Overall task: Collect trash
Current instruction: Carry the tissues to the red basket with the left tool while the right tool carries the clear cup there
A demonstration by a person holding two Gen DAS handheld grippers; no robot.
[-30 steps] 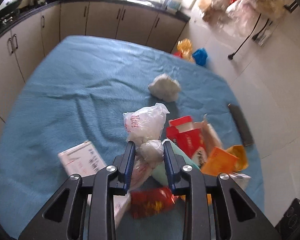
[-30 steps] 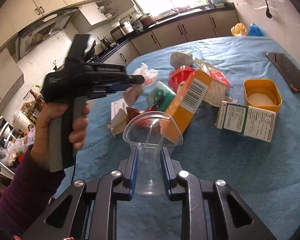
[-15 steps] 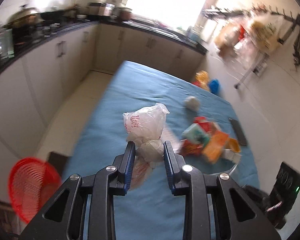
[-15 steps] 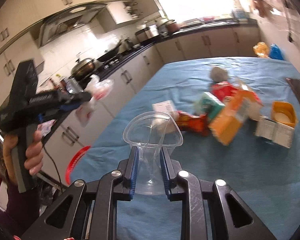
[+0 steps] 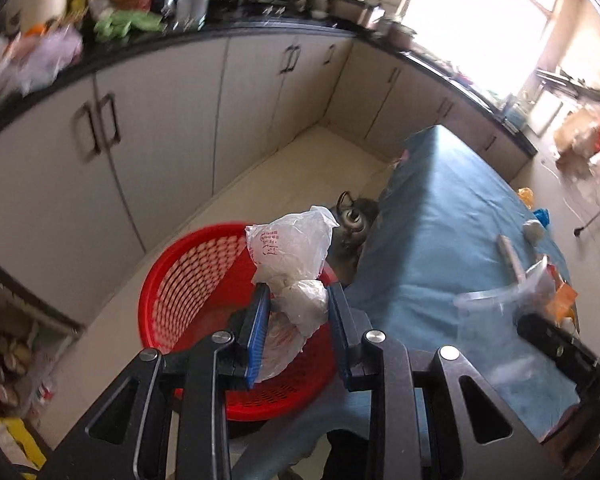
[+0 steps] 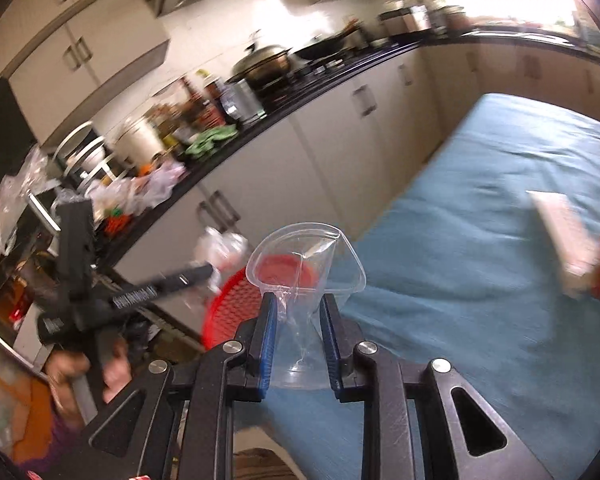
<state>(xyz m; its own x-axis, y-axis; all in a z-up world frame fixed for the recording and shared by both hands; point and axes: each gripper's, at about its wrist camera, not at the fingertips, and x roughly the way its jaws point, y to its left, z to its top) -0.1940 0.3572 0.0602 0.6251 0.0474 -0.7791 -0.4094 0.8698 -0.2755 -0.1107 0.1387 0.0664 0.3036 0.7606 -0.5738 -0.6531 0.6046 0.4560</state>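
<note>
My left gripper (image 5: 298, 294) is shut on a crumpled white plastic bag (image 5: 292, 248) with red print, held above a red mesh basket (image 5: 204, 280) on the floor. In the right wrist view the left gripper (image 6: 212, 270) shows as a black tool in a person's hand (image 6: 80, 372), with the bag (image 6: 220, 246) blurred at its tip. My right gripper (image 6: 298, 306) is shut on a clear plastic cup (image 6: 306, 258), held over the near edge of the blue-covered table (image 6: 480, 240). The red basket (image 6: 236, 304) shows behind and through the cup.
Cream kitchen cabinets (image 5: 160, 132) under a cluttered black counter (image 6: 220, 136) run along the left. A cat (image 5: 350, 226) sits on the floor between basket and table. More trash (image 5: 556, 280) lies at the table's far end, a white box (image 6: 564, 232) among it. Pale floor surrounds the basket.
Both grippers have swung left, away from the trash pile on the table. The left one now hangs with its bag over the red basket; the right one faces the table's edge and the basket.
</note>
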